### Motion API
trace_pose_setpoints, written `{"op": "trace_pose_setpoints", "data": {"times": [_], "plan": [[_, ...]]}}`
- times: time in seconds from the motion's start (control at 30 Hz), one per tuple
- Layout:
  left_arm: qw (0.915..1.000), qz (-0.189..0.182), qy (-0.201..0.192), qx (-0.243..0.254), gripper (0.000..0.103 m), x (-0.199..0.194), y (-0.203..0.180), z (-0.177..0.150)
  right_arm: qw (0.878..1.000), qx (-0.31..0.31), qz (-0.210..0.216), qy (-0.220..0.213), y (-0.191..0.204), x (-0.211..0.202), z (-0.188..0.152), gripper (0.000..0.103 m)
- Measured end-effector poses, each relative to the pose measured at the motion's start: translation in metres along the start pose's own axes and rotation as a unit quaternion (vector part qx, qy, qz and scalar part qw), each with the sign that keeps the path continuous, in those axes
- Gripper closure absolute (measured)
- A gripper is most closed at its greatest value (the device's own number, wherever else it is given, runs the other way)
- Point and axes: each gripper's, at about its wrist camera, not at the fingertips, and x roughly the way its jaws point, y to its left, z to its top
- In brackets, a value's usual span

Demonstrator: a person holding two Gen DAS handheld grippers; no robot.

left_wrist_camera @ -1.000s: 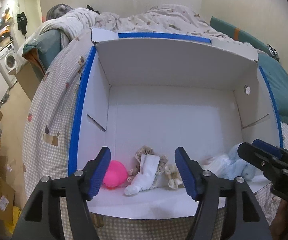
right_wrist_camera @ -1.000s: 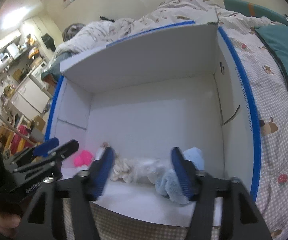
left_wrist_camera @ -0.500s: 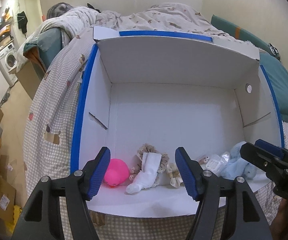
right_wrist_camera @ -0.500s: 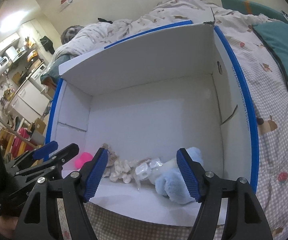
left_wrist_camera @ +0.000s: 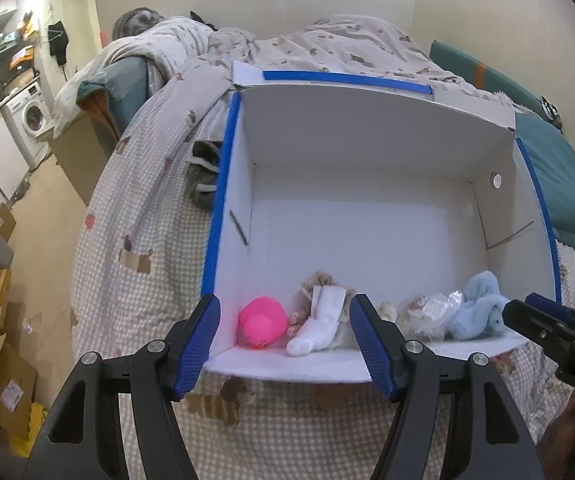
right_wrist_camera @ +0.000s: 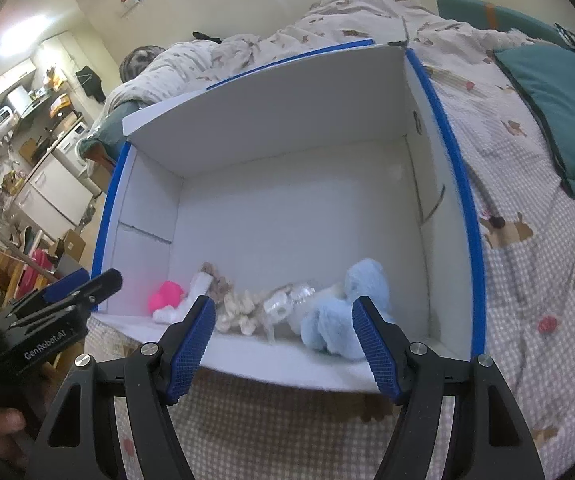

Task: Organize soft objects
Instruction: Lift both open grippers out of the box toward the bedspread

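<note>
White box [left_wrist_camera: 367, 152]: matt smooth cardboard, blue tape on rims. Blue plush [right_wrist_camera: 351, 308]: fluffy fleece. White sock [left_wrist_camera: 319, 326]: soft knit. Pink toy [left_wrist_camera: 261, 322]: smooth, slightly glossy. Bedspread [left_wrist_camera: 143, 216]: checked cloth. Gripper pads [right_wrist_camera: 191, 344]: ribbed blue rubber.

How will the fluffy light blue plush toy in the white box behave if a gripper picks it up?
The fluffy light blue plush toy looks soft and slumped, so it would probably squash and droop. Its pile suggests it is light and not slippery. It touches a crinkly clear plastic packet, which might drag along.
</note>
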Motion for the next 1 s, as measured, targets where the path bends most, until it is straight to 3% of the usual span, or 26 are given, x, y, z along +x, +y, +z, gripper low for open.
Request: {"op": "trace_pose_setpoints", "data": {"times": [0.4,0.57,0.73,0.93,1.0], "plan": [[0.9998,0.012,0.011,-0.007,0.039,-0.017,0.016,-0.029,1.000,-0.009,-0.012,-0.006,-0.004,-0.021,-0.023,0.028],[0.9996,0.019,0.019,-0.002,0.039,-0.015,0.017,-0.039,1.000,-0.004,-0.015,0.010,-0.012,-0.024,-0.035,0.028],[0.9990,0.029,0.033,-0.003,0.039,-0.010,0.021,-0.046,0.998,0.062,-0.015,0.010,-0.042,-0.029,-0.036,0.028],[0.9977,0.028,0.051,-0.035,0.039,0.000,0.030,-0.045,0.986,0.159,-0.028,0.034,-0.080,-0.017,-0.039,0.028],[0.9969,0.024,0.059,-0.046,0.039,0.004,0.032,-0.045,0.985,0.165,-0.033,0.035,-0.081,-0.016,-0.039,0.022]]}}
